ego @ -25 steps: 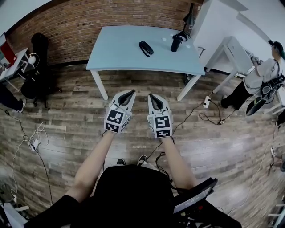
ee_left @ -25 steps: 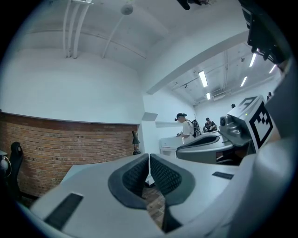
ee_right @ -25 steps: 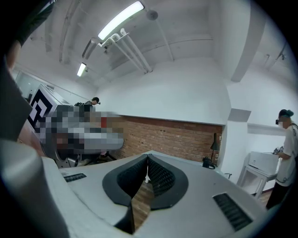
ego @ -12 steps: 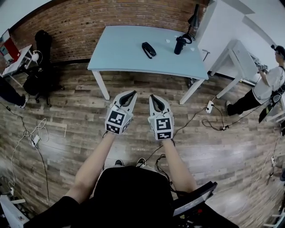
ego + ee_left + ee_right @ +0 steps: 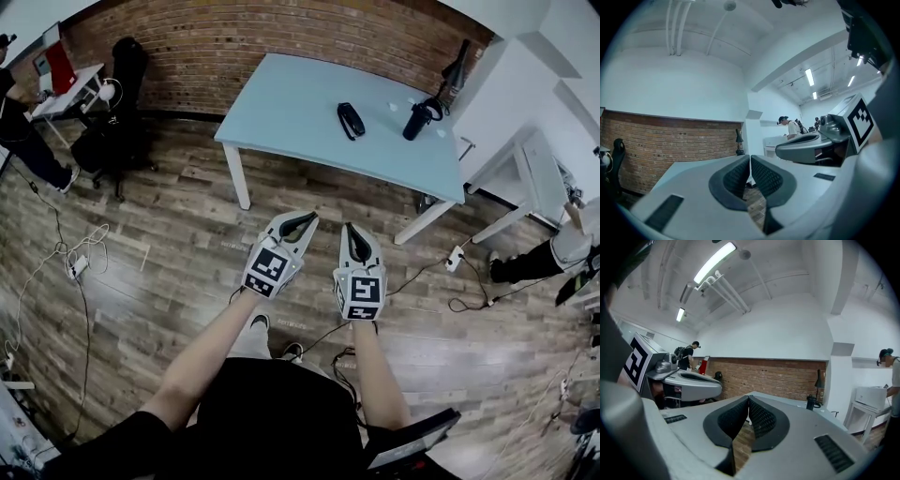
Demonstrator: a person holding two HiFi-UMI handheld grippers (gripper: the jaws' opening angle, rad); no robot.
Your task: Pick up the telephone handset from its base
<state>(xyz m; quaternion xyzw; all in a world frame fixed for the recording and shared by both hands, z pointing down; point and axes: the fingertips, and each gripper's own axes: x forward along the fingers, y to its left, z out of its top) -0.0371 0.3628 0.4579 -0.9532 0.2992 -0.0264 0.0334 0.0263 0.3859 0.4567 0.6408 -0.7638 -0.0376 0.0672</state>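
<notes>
While both tools are held out level over the wood floor, the phone sits well apart from them, up on the pale blue table (image 5: 291, 103) ahead.

Left gripper (image 5: 302, 220): jaws closed, pads meeting at the tips, nothing between them. Right gripper (image 5: 352, 232): jaws pressed together, also empty. In each gripper view only floor and table edge show past the closed pads.

The target is a slim dark oblong thing lying flat toward the right half of the table top, which I take to be the telephone (image 5: 351, 120) with the handset on its base. It is too small here to tell handset from base. An upright dark object (image 5: 418, 119) stands to its right, near but not touching it, and I cannot tell what it is.

Key relation: in the head view the telephone lies almost straight ahead of the right gripper and a little to the right of the left one, so the right hand is the nearer and better lined up. Its long axis runs mostly away from the person, with the far end angled slightly left. Jaws coming in along the present heading would meet it end-on, not across its width.

Judgement: the approach is barely under way. The next move calls for closing the gap to the table, opening the right jaws, and turning them to span the narrow sides. One risk is nudging the upright object on the right.
</notes>
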